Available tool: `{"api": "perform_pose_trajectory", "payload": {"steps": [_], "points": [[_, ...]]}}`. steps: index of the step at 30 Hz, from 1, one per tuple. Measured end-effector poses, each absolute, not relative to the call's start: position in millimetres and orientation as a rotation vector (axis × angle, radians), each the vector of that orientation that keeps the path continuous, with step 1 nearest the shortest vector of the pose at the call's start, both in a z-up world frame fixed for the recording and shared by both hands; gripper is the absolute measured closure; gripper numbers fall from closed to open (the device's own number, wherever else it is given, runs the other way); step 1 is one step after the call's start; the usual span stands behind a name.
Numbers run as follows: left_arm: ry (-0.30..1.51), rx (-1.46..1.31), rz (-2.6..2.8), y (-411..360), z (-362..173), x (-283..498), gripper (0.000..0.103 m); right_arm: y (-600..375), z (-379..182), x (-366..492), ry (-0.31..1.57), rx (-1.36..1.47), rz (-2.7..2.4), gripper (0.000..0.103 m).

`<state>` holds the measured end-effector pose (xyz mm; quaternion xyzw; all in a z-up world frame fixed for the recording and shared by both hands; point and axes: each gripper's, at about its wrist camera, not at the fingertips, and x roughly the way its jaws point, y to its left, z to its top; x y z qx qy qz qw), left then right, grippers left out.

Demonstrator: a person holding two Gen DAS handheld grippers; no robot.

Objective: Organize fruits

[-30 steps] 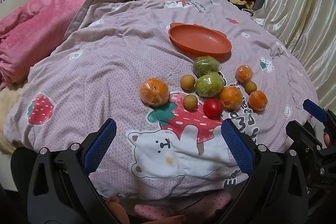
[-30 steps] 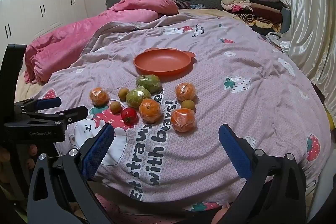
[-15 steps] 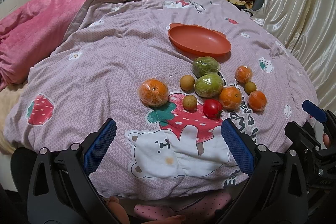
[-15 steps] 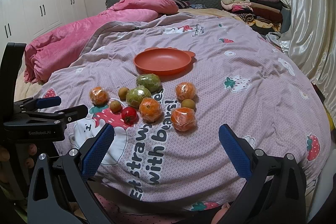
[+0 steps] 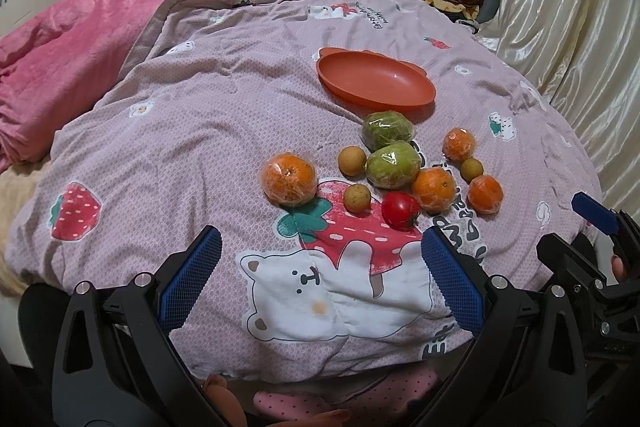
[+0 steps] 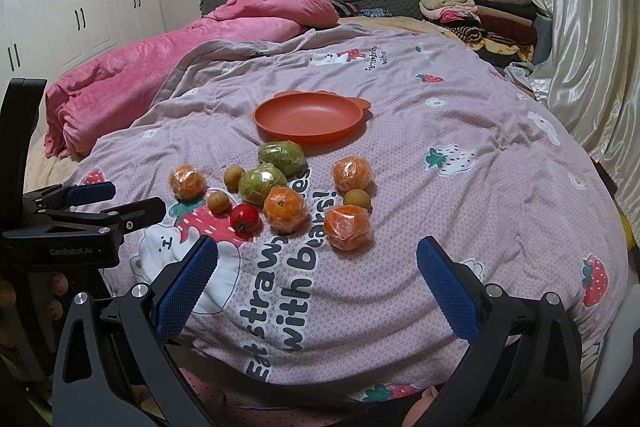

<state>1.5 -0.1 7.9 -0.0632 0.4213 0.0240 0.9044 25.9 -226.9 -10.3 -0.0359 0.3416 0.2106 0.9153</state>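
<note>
progress: not begun, orange plate point(image 6: 308, 123) bare | fruits point(image 6: 280, 195) all loose on quilt point(image 6: 460, 219), clustered at plate's 6 o'clock | left gripper point(image 5: 318, 281) spread wide, empty | right gripper point(image 6: 316, 289) spread wide, empty | left: every fruit to plate, I judge

Mauve quilt point(image 6: 440, 211) printed with red strawberries, white bears and dark lettering; beside it a plain pink blanket point(image 6: 168, 67). Terracotta-orange plate point(image 6: 310, 115); four orange mandarins point(image 6: 285, 209), two green fruits point(image 6: 262, 181), one red tomato point(image 6: 245, 219), three tan-brown small fruits point(image 6: 234, 176). Both grippers black with blue textured pads point(image 5: 452, 281).
</note>
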Motion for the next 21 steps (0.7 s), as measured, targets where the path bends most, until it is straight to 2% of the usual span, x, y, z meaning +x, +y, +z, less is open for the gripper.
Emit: {"api": "perform_pose_trajectory", "payload": {"steps": [21], "points": [[0.870, -0.144, 0.045, -0.2, 3.9, 1.8, 0.009, -227.8, -14.4, 28.5, 0.715, -0.080, 0.429, 0.004]]}}
